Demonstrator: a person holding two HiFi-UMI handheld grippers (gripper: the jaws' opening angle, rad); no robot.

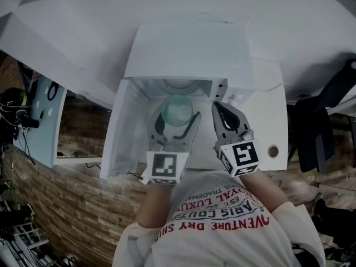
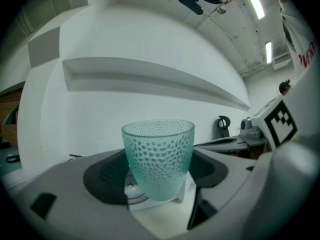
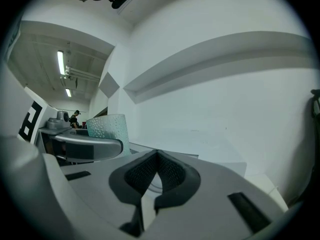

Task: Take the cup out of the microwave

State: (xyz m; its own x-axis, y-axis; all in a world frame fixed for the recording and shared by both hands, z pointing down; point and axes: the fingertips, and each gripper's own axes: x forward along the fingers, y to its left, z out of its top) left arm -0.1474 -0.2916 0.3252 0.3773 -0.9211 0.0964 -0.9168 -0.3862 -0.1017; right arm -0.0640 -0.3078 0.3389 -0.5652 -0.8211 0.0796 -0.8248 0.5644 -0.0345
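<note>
My left gripper (image 2: 159, 178) is clamped on the cup (image 2: 158, 156), dark ribbed pads pressed to either side of it. It's a frosted sea-green glass, pebbled all over with little dimples and tapering to a narrow foot, and it stands upright between the jaws. My right gripper (image 3: 150, 179) is pinched closed on nothing, its mesh-textured pads meeting in a point.

The right gripper view catches the cup off to its left, rim just above the other gripper's smooth grey jaw. Both gripper views show only a plain white wall with a long ledge (image 2: 150, 79) beyond the jaws.

From the head view, the cup sits ahead of my left gripper against the open mouth of the white, boxy microwave (image 1: 189, 49). Whether it's past the threshold, I can't tell. Both forearms reach forward side by side, marker cubes (image 1: 167, 167) facing up, right gripper just beside the opening's right edge.
</note>
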